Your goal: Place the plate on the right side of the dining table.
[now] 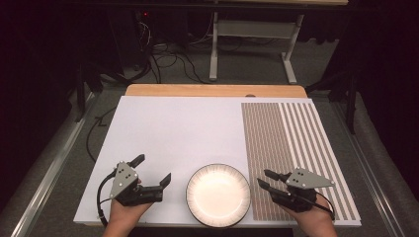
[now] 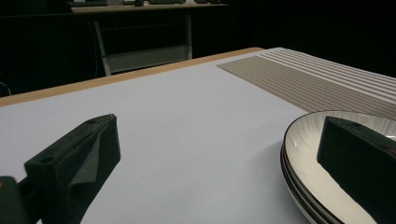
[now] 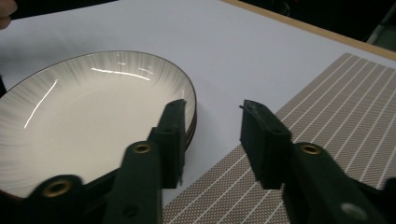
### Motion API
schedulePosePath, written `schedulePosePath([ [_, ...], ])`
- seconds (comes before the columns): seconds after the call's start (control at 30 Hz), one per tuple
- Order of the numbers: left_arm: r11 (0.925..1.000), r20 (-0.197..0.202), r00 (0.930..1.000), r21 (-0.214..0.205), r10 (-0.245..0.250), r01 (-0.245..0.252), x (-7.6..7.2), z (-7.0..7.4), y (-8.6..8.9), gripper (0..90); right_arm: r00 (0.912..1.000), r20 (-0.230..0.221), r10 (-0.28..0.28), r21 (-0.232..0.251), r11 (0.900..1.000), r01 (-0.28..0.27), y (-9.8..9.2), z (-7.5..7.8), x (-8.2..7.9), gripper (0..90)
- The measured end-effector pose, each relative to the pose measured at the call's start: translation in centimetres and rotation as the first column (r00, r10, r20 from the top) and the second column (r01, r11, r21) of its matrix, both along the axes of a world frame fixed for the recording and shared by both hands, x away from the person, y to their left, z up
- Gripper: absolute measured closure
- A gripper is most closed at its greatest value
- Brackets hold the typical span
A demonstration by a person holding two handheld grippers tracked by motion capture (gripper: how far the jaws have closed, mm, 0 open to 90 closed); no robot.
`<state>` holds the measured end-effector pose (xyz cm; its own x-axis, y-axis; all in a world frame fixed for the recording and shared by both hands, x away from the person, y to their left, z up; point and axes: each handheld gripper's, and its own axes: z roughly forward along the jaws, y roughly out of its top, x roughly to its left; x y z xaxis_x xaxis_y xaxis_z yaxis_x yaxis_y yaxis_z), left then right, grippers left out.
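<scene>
Nearest you, at the counter's [image 1: 163, 123] front edge and about midway along it, sits the stack of plates [image 1: 218, 195]. From your left hand-held gripper's view the rims show at least three plates nested [image 2: 299, 182]; the right gripper view shows the glossy white top plate with its thin dark rim [image 3: 93, 116].

Expect glazed ceramic: stiff, fairly heavy as a stack, slick under the pads and breakable if it knocks the counter. The rim is the only real purchase, since the bowl of the plate is too smooth and wide. Take the top rim alone, one jaw over and one under, and lift level so it does not scrape the plate beneath.

Your left hand-held gripper [image 1: 153, 170] lies just left of the stack near the front edge, spread wide with nothing between its jaws, pointing toward the far right; one jaw overlaps the plate's near side in its own view. Your right hand-held gripper [image 1: 264, 178] lies just right of the stack on the striped placemat [image 1: 296, 148], pointing left at the rim. Its jaws stand partly closed with a clear gap, pinching nothing; one jaw is beside the rim, whether touching I cannot tell.

Farther off, the placemat runs along the right edge to the far right corner.
</scene>
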<state>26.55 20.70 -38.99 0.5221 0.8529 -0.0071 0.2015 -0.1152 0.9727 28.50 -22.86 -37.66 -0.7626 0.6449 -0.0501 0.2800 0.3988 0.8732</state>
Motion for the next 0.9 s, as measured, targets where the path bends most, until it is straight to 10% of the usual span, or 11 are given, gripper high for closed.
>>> schedulePosePath([
  [0.4,1.0000,0.001,1.0000,-0.006,0.001,-0.001,0.0,0.0,0.0,0.1,0.9809,-0.148,0.126,-0.071,0.9879,-0.138,1.1,-1.1,0.3,90.0],
  [0.9,1.0000,0.001,1.0000,0.001,0.002,-0.002,0.0,0.0,0.1,0.1,0.9696,-0.175,0.171,-0.155,0.9679,-0.198,2.2,-1.5,0.0,90.0],
])
